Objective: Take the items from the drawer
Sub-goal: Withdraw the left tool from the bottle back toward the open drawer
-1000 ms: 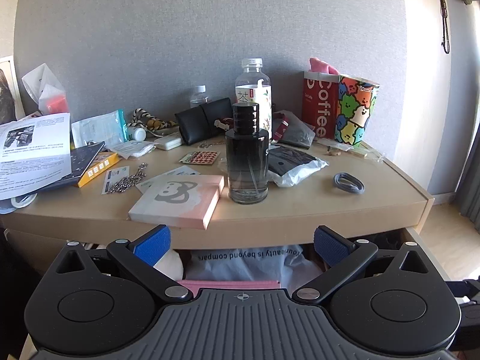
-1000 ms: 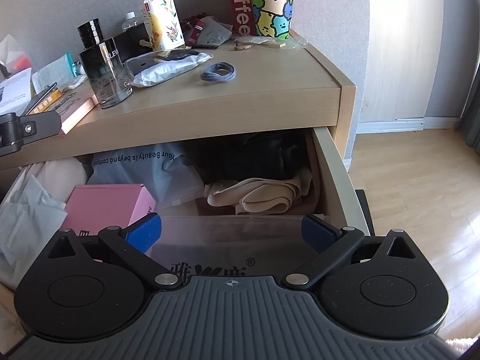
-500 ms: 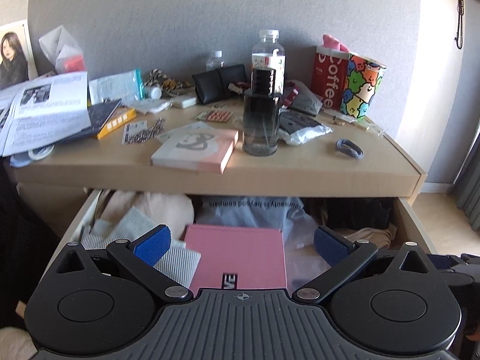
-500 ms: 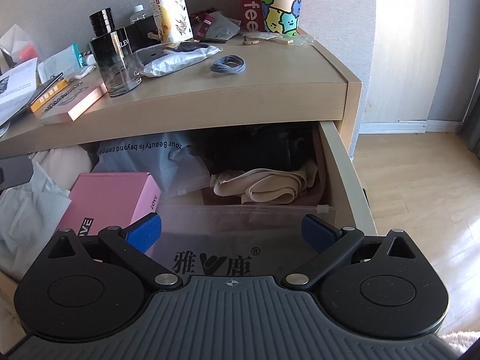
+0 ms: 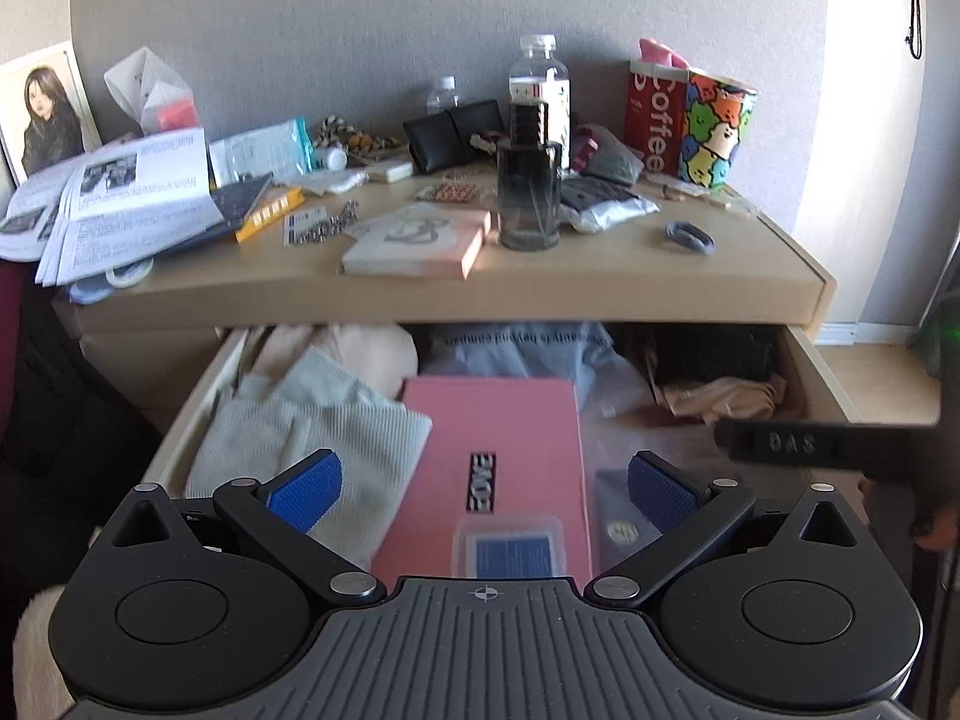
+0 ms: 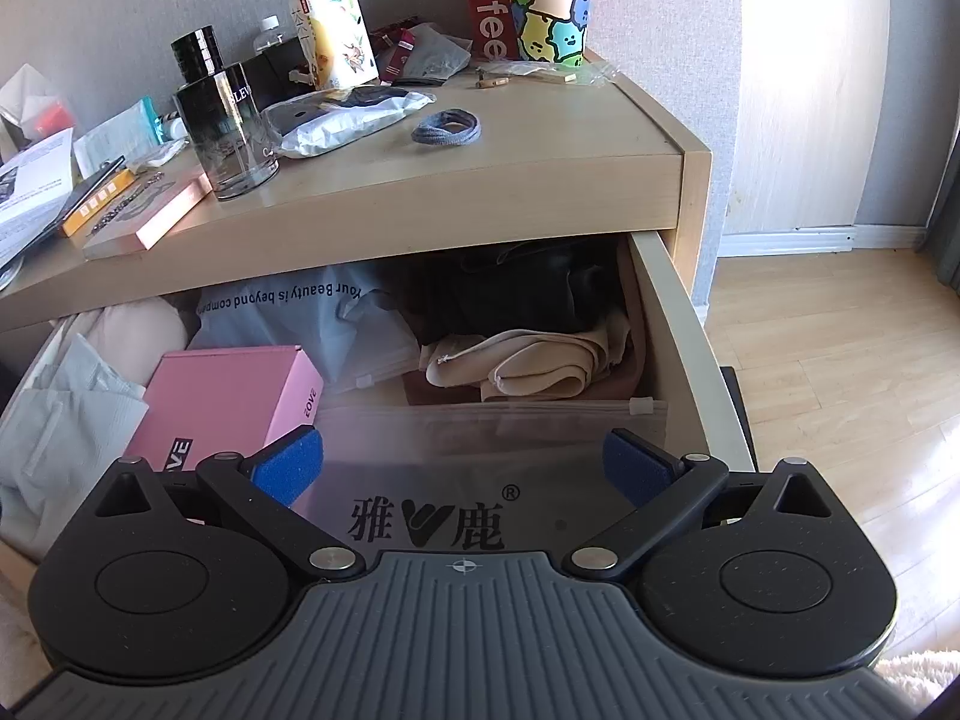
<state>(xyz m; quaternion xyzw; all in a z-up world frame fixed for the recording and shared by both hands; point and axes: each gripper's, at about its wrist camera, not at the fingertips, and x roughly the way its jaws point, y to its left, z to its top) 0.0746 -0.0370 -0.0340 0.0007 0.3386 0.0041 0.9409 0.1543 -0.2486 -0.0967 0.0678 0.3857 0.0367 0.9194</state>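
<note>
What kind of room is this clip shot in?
Probably a bedroom or dorm room: a cluttered desk bearing a cologne bottle, its open drawer packed with folded clothes, and wood flooring.

Grey wall [image 5: 360, 12] behind a wooden desk [image 6: 540, 180]; pale wood floor [image 6: 840, 360] — probably sunlit.

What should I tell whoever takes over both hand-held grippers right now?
Left hand-held gripper: open, empty, above the pink box in the drawer.
Right hand-held gripper: open, empty, over the clear zip bag at the drawer's front right.
Drawer is pulled out. Also inside: grey ribbed cloth on the left, grey plastic bag behind the box, beige folded cloth and dark clothing at the back right.
Done: drawer open. Nothing is gripped.
Left: grasp and lift items out; the pink box looks the likeliest first pick for the left.
</note>
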